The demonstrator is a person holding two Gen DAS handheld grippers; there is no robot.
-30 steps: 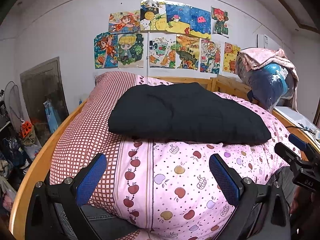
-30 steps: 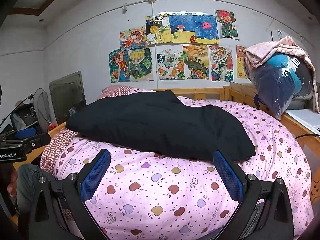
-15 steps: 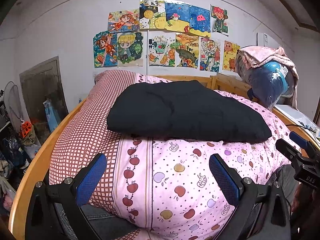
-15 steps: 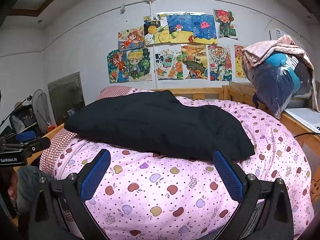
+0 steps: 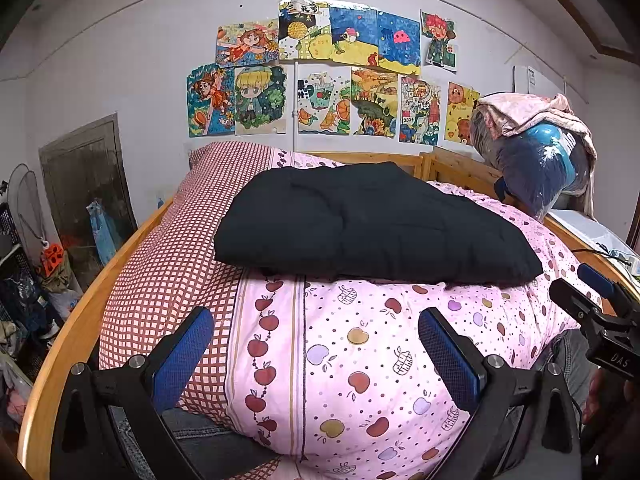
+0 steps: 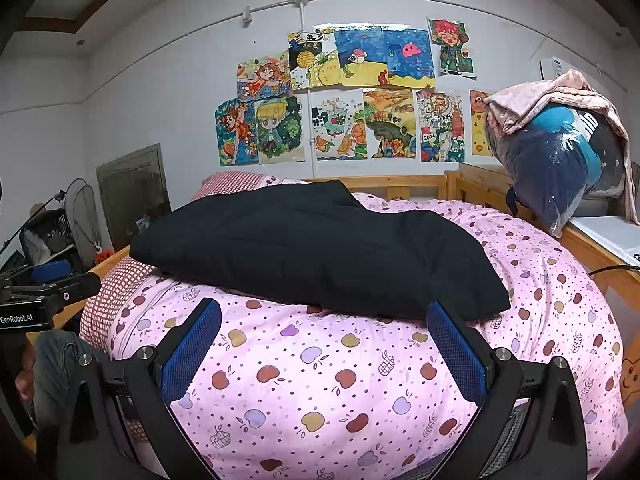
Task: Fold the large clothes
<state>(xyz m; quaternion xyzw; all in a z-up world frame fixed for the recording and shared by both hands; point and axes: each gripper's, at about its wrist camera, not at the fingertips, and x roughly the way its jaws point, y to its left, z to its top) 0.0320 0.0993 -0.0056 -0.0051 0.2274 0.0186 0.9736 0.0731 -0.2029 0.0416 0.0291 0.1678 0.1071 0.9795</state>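
Note:
A black padded garment (image 5: 372, 224) (image 6: 320, 252) lies folded into a flat bundle on top of the pink apple-print quilt (image 5: 360, 340) (image 6: 340, 380). My left gripper (image 5: 316, 344) is open, held back from the garment's near edge over the quilt's front, with nothing between its blue pads. My right gripper (image 6: 324, 340) is also open and empty, its right pad close to the garment's near right corner. The right gripper's body shows at the right edge of the left wrist view, and the left gripper's body at the left edge of the right wrist view.
The bed has a wooden frame (image 5: 60, 352) (image 6: 592, 248). A bagged bundle of bedding (image 5: 536, 168) (image 6: 560, 156) sits at the far right. Clutter and a fan (image 5: 24, 208) stand left of the bed. A person's jeans-clad legs (image 5: 192, 440) are below the grippers.
Both views have shifted only slightly; the garment lies as before and both grippers stay open.

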